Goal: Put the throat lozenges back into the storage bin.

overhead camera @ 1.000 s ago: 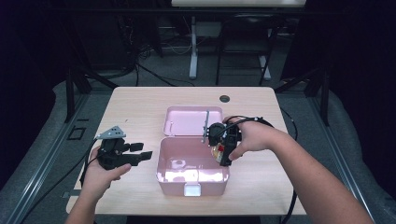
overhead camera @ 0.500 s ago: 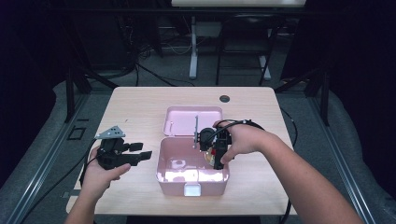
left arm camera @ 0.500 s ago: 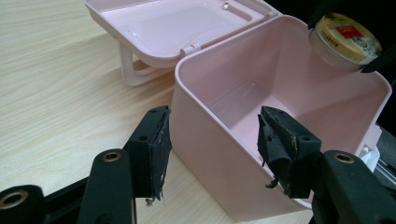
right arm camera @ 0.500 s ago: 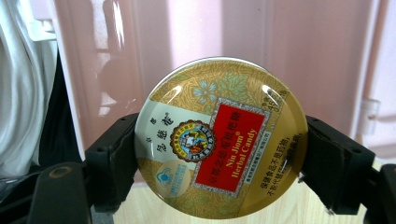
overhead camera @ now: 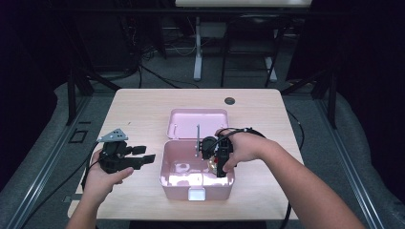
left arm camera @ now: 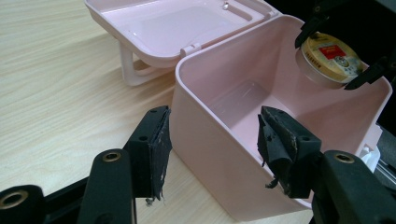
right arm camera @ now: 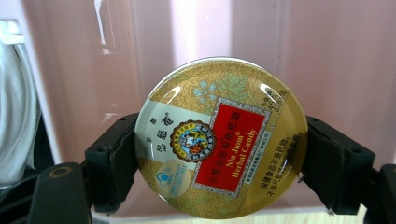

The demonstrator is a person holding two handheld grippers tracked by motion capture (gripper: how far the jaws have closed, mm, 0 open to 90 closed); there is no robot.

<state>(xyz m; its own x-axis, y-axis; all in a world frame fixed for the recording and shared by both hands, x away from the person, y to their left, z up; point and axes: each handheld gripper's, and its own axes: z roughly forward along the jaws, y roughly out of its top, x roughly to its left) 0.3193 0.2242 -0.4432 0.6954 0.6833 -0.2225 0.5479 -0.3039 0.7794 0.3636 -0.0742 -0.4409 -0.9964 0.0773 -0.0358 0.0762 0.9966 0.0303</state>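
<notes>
A pink plastic box [overhead camera: 168, 175] stands open on the table, its lid [overhead camera: 198, 123] folded back behind it. My right gripper [overhead camera: 216, 163] reaches down into the box's right side, shut on a round gold candy tin [right arm camera: 220, 139] with a red label. That candy tin [left arm camera: 329, 59] hangs inside the box near its far wall. My left gripper [overhead camera: 143, 156] is open, held just left of the box, nothing between its pads [left arm camera: 156, 149]. The pink box [left arm camera: 219, 154] wall stands right in front of those jaws.
The wooden table [overhead camera: 138, 114] has a round cable hole [overhead camera: 229, 100] at the back. A white latch [overhead camera: 197, 193] sits on the box's front. Cables trail from both grippers. Dark floor and frame legs lie beyond the table.
My right gripper has moved left and down with the candy tin, from above the box's right rim into the box. The left gripper has stayed put.
</notes>
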